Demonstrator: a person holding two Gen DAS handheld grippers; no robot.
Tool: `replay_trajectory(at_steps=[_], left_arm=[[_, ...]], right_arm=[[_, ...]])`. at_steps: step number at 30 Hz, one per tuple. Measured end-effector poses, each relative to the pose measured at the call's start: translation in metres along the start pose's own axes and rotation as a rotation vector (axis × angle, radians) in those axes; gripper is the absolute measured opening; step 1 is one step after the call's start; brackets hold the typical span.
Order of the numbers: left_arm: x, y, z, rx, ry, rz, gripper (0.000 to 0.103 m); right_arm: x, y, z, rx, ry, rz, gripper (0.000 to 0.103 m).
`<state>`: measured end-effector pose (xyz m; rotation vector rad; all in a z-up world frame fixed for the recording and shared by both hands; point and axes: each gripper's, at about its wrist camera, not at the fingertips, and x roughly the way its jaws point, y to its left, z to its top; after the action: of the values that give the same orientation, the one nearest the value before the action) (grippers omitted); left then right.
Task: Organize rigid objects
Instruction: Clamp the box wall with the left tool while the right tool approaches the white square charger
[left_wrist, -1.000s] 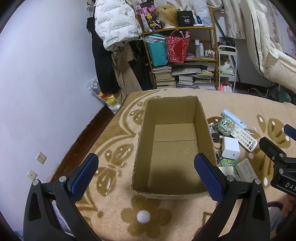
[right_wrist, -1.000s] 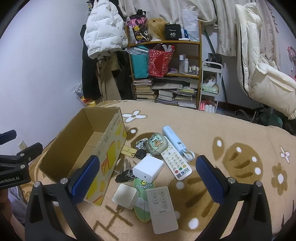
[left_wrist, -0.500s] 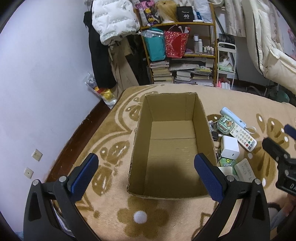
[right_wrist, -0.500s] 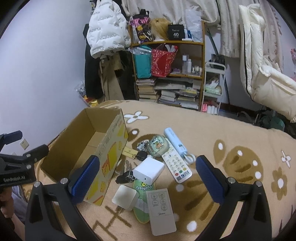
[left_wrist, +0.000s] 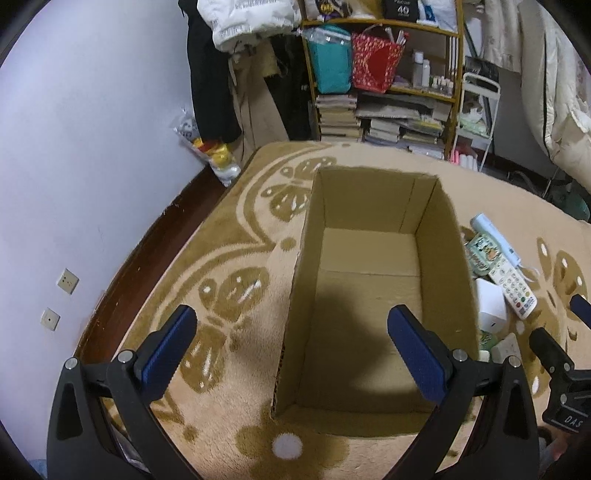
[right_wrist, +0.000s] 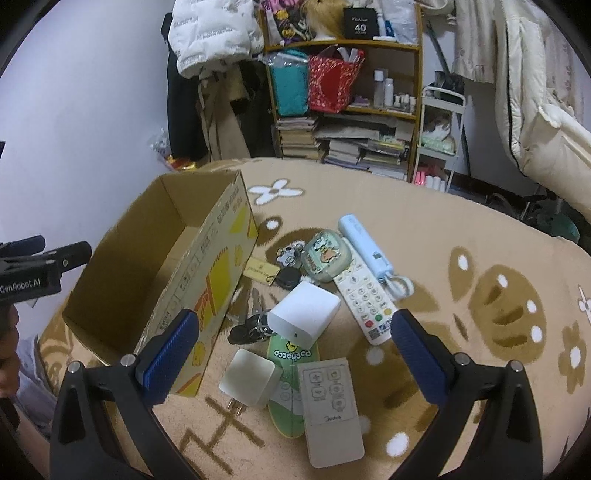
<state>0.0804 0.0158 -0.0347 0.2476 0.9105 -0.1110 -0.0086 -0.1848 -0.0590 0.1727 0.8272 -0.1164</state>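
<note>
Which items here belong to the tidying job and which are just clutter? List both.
Job:
cardboard box, empty
white remote
grey Midea remote
white cube charger
plug adapter
green case
blue power bank
keys
left claw and right claw, both open

Clutter:
bookshelf
white puffer jacket
white trolley

This is a bedroom in a home. A soft tan blanket (right_wrist: 424, 229) with brown and white flowers covers a bed. Behind it stands a wooden shelf (right_wrist: 369, 107) packed with stacks of books (right_wrist: 299, 136), a red bag (right_wrist: 332, 88), a teal bag (right_wrist: 288, 86) and small bottles (right_wrist: 384, 88). A white puffy jacket (right_wrist: 210, 33) and dark coats (right_wrist: 184, 103) hang by the pale wall (left_wrist: 74, 147). Two wall sockets (left_wrist: 67, 280) sit low on that wall.
</note>
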Motion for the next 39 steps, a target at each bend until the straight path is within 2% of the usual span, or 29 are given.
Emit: replay_trajectory(at_steps=[7, 12, 15, 19, 23, 28, 31, 32, 35, 39], left_arm=[[0.039, 0.007, -0.001, -0.040, 0.104, -0.010, 0.102], [0.057, 0.008, -0.003, -0.043, 0.152, 0.019, 0.101], [0.063, 0.009, -0.004, -0.040, 0.180, 0.029, 0.097], [0.069, 0.005, -0.009, -0.018, 0.204, 0.028, 0.094], [0.072, 0.002, -0.010, -0.001, 0.210, 0.041, 0.087], [0.076, 0.001, -0.014, 0.007, 0.232, 0.042, 0.071], [0.080, 0.001, -0.016, 0.007, 0.255, 0.048, 0.057], [0.083, 0.001, -0.017, 0.006, 0.269, 0.053, 0.048], [0.088, 0.001, -0.020, -0.004, 0.294, 0.053, 0.045], [0.088, -0.001, -0.022, 0.006, 0.301, 0.061, 0.044]], right_arm=[[0.024, 0.005, -0.001, 0.021, 0.052, 0.025, 0.103], [0.038, 0.008, -0.006, 0.016, 0.093, 0.028, 0.103], [0.044, 0.010, -0.009, 0.014, 0.117, 0.065, 0.103], [0.052, 0.016, -0.015, 0.003, 0.155, 0.083, 0.098], [0.056, 0.020, -0.019, -0.028, 0.175, 0.073, 0.093], [0.068, 0.024, -0.026, -0.051, 0.225, 0.093, 0.077], [0.071, 0.028, -0.030, -0.070, 0.244, 0.105, 0.070], [0.072, 0.031, -0.030, -0.080, 0.247, 0.104, 0.070], [0.075, 0.034, -0.033, -0.086, 0.263, 0.105, 0.065], [0.080, 0.036, -0.040, -0.103, 0.290, 0.093, 0.064]])
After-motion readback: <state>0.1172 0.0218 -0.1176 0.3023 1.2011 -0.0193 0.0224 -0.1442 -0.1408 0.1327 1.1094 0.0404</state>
